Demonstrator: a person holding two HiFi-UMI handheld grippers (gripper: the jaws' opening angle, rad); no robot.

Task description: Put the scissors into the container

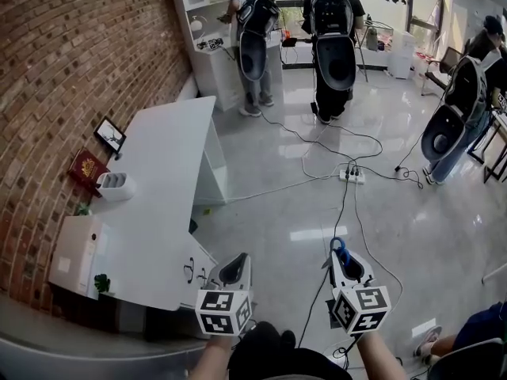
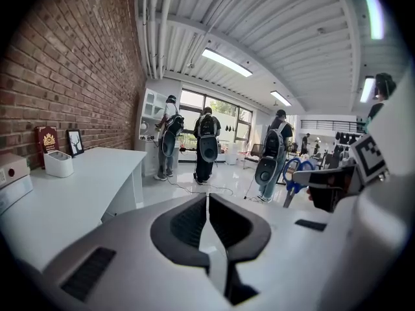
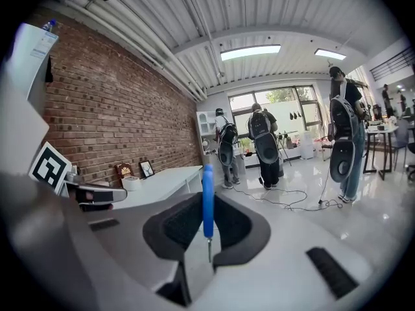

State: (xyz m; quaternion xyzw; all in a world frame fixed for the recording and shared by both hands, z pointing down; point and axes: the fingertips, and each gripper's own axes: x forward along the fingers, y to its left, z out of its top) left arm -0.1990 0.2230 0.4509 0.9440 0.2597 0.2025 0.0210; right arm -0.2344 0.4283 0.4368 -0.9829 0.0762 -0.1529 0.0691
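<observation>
Blue-handled scissors (image 1: 339,251) stick up out of my right gripper (image 1: 346,264), which is shut on them over the floor, right of the white table (image 1: 166,172). In the right gripper view the scissors (image 3: 207,199) stand edge-on between the jaws. The container, a white holder (image 1: 116,185), sits on the table's left side near the brick wall; it also shows in the left gripper view (image 2: 58,164) and the right gripper view (image 3: 131,183). My left gripper (image 1: 235,268) hangs shut and empty by the table's near corner. From the left gripper view the scissors (image 2: 295,173) show at right.
A red book (image 1: 87,167) and a picture frame (image 1: 110,134) lean on the brick wall. A white box (image 1: 77,253) and a small plant (image 1: 101,283) stand at the table's near left. A power strip (image 1: 352,175) with cables lies on the floor. People with backpacks (image 1: 336,30) stand far off.
</observation>
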